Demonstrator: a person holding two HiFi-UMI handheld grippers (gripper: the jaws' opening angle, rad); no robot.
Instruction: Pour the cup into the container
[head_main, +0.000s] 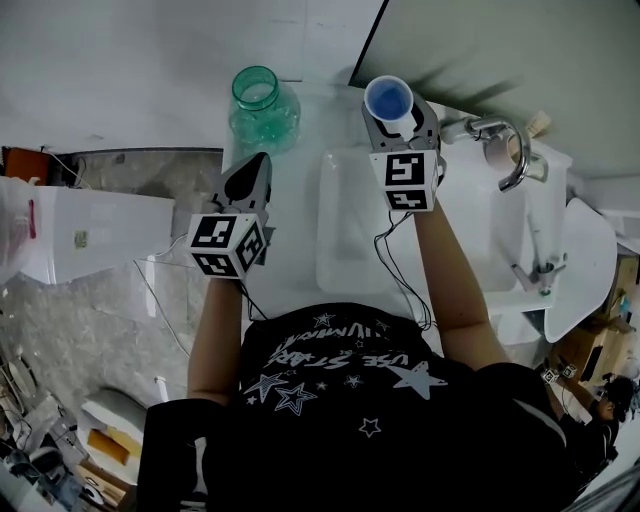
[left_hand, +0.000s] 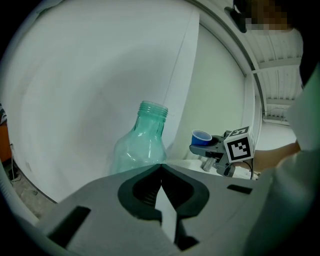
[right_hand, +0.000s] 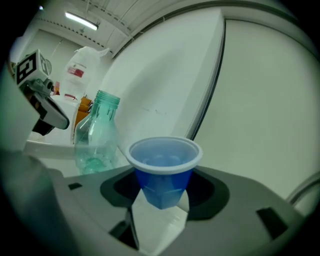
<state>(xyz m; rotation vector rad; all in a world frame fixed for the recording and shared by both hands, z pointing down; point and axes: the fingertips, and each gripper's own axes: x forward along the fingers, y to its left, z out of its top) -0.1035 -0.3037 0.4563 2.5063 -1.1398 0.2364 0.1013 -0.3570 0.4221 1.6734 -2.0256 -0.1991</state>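
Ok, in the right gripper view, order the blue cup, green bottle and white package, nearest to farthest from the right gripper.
1. Blue cup: held in the jaws.
2. Green bottle: left, further off.
3. White package: behind the bottle, farthest.

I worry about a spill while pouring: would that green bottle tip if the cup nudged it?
Probably: the green bottle looks like thin clear plastic with little inside, so likely light. It stands tall and unheld, so a high nudge might topple it.

Washroom — white basin (head_main: 345, 235), chrome tap (head_main: 508, 150).
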